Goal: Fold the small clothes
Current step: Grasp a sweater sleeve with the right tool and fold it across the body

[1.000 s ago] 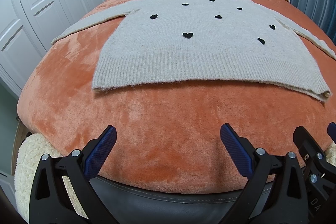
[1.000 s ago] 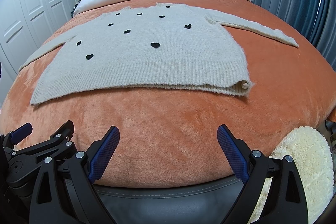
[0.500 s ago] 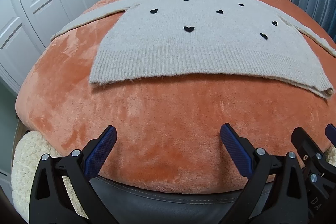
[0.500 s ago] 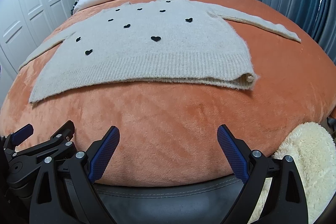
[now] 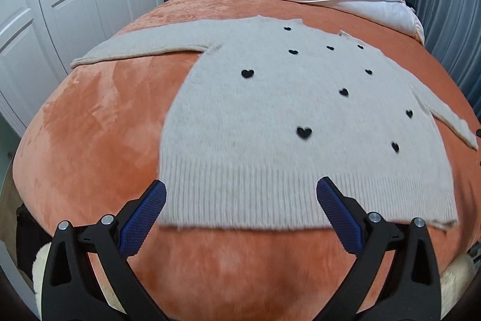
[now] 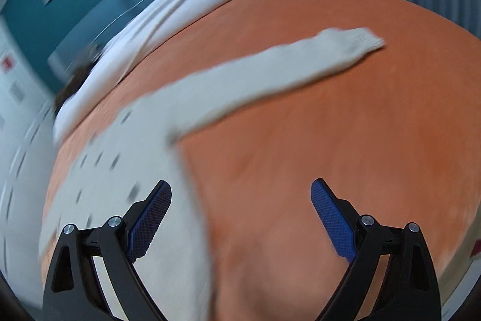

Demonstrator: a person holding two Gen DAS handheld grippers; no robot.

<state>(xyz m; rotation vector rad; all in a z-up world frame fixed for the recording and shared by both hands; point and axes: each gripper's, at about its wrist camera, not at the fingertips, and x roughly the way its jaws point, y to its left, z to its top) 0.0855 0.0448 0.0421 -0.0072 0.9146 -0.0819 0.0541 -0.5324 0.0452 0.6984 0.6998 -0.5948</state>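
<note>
On the orange blanket point(image 5: 90, 140) — a beige sweater point(image 5: 270, 125) with black hearts, spread flat, sleeves out.
The left gripper point(image 5: 240, 194), jaws wide and empty, hangs over its ribbed hem; the right gripper point(image 6: 240, 191), equally spread, straddles the sweater's side edge below the outstretched sleeve point(image 6: 270, 71) — view blurred.
</note>
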